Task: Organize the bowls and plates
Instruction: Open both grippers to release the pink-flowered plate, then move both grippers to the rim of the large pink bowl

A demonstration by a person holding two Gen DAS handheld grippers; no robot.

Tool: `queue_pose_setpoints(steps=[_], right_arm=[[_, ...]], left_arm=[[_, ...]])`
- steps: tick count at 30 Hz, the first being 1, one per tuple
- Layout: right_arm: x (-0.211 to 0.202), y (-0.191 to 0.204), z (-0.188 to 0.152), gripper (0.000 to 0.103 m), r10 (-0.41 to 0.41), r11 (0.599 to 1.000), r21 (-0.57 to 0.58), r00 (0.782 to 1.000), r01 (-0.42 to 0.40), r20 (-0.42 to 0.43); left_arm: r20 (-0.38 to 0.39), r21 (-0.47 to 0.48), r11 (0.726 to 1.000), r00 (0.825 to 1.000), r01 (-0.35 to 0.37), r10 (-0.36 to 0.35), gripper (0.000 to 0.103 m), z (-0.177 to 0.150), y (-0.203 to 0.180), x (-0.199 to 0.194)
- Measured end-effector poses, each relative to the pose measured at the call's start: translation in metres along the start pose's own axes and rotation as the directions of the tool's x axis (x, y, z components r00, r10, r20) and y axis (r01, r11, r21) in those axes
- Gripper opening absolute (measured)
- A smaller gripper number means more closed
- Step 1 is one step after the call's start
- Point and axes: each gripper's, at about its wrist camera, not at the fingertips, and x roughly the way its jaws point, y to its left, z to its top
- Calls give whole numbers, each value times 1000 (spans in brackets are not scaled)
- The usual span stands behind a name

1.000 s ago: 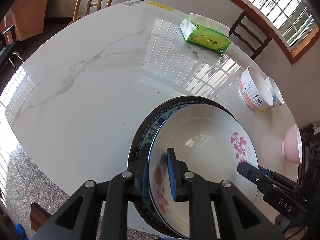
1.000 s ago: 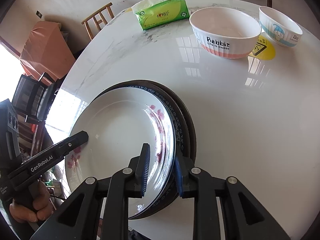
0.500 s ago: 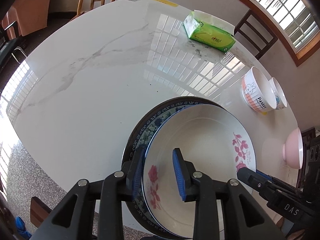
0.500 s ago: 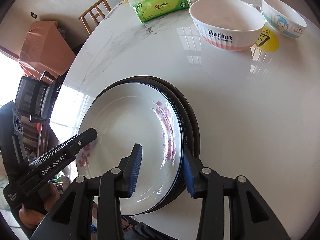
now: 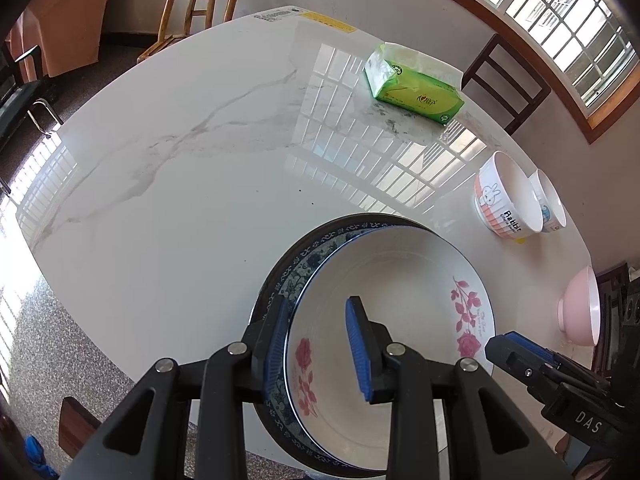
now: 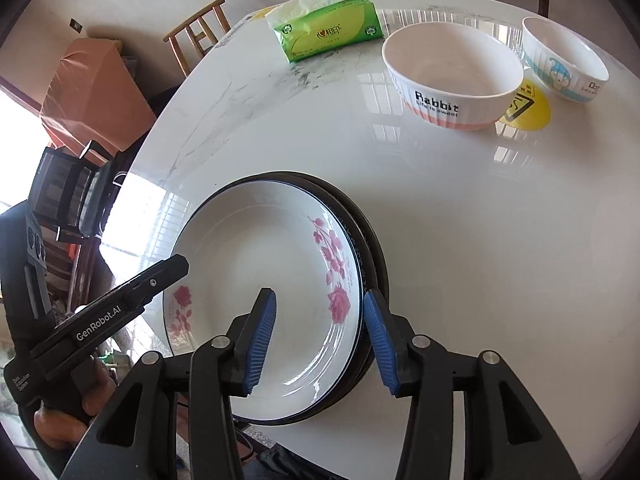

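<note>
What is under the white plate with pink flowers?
Under the white plate with pink flowers lies a blue patterned plate, and below that a dark plate. Only their rims show; their middles are covered, so anything further beneath cannot be seen.

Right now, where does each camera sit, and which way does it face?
Left wrist: on the left tool, angled down over the floral plate's left rim; right tool shows.
Right wrist: on the right tool, angled down over its right rim; left tool and hand show.
Shared: plate stack, Rabbit bowl, tissue pack.
</note>
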Motion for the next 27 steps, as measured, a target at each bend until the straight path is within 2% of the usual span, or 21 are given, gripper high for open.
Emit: queue_pose_setpoints(steps=[5, 11, 21, 27], right_arm=[[-12, -8, -5, 46, -50, 999, -16, 997, 51, 64], [-28, -35, -16, 46, -104, 995, 21, 989, 102, 103], [-55, -96, -33, 46, -172, 981, 115, 974, 156, 150], [-82, -145, -54, 46, -195, 966, 205, 964, 157, 181]], left_arm=[[28, 32, 999, 999, -26, 25, 30, -2, -14, -4], [-1, 91, 996, 1000, -7, 7, 30, -9, -41, 4], [-44, 213, 976, 999, 35, -26, 30, -29, -105, 19], [-67, 267, 962, 997, 63, -47, 31, -40, -142, 26]])
